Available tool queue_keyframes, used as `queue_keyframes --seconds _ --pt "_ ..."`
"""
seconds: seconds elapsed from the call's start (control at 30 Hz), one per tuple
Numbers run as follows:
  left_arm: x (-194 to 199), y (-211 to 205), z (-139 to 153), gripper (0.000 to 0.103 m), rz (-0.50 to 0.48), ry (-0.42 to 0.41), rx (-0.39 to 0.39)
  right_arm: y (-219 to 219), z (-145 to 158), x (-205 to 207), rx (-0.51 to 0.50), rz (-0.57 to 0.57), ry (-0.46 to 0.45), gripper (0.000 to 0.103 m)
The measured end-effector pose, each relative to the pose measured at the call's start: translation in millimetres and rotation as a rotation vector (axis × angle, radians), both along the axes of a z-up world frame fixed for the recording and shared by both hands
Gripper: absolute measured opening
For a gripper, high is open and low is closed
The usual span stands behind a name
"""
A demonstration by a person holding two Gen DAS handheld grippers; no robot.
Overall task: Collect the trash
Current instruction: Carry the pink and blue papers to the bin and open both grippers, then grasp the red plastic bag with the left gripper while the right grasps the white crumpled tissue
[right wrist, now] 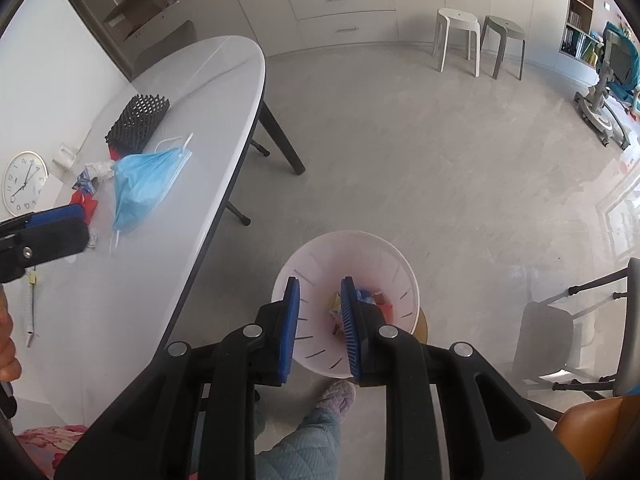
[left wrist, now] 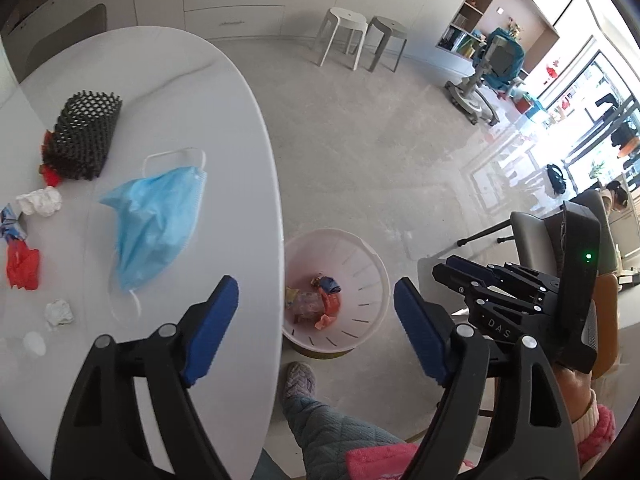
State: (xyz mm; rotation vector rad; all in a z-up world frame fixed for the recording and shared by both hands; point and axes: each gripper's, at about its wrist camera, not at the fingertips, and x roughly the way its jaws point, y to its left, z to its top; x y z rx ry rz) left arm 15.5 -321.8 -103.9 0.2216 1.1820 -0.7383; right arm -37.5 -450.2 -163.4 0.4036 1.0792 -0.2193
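Note:
A blue face mask (left wrist: 154, 224) lies on the white oval table (left wrist: 224, 128), with crumpled white paper (left wrist: 41, 201), red wrappers (left wrist: 23, 269) and a small white wad (left wrist: 59, 312) to its left. A pale pink bin (left wrist: 338, 248) holding several wrappers stands on the floor beside the table. My left gripper (left wrist: 316, 316) is open and empty above the table edge, near the mask. My right gripper (right wrist: 320, 300) is open and empty above the bin (right wrist: 380, 252); it also shows in the left wrist view (left wrist: 460, 276). The mask also shows in the right wrist view (right wrist: 140, 188).
A black spiky mesh holder (left wrist: 86, 132) stands at the back of the table. The person's slippered foot (left wrist: 298, 380) is by the bin. Two stools (left wrist: 360, 40) stand by the far drawers. A chair (right wrist: 560, 344) is at right.

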Motion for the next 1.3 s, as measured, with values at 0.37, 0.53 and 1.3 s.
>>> queue_keyframes --seconds 0.37,0.53,1.3 --pt "12.1 120.1 36.3 0.088 0.166 -0.097 0.010 33.7 41.4 13.3 -0.057 -0.003 -0.070 0.087" --pt "18.5 187.7 39.9 0.092 0.247 -0.128 0.031 72.8 65.3 30.6 -0.086 0.055 -0.119 0.095" --pt "98.9 324.8 19.8 0.095 0.473 -0.074 0.036 267.0 50.4 153.1 -0.013 0.408 -0.129 0.096"
